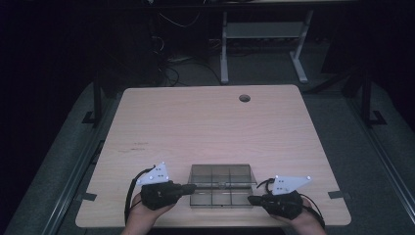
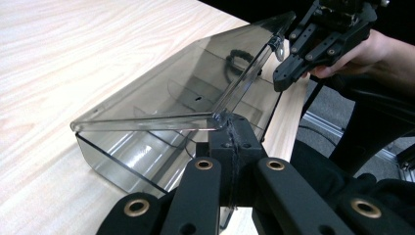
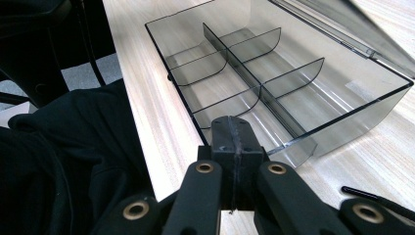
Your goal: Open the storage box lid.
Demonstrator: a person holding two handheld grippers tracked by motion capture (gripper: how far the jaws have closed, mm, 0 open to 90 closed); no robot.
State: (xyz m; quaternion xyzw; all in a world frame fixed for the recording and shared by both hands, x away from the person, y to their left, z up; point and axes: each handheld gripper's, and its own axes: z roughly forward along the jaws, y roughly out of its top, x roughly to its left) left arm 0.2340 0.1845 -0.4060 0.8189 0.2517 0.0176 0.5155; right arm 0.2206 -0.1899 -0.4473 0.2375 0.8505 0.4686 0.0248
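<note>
Near the front edge of the wooden surface, roughly centered between the two hands: a smoky see-through plastic box with its hinged lid swung partway up. Inside, a long divider down the middle plus curved cross walls, so six little compartments, all bare as far as visible.

Left tool coming in from the box's left side, jaws pressed fully together. From the left gripper view, tips sitting right at the near corner of the raised lid, touching it or as good as; hard to call whether any plastic is actually pinched between them, looks more like just contact at the edge. Lid tilted up at an angle, not flat open.

Right tool at the box's right front corner, jaws also clamped fully together, nothing between them. In the right gripper view, tips just at the near wall of the box, right beside the rim; touching or a hair apart, can't tell.

Also spotted: round cable hole at the far side of the surface, well away from everything. Dark sleeve below the surface edge in the right gripper view.
</note>
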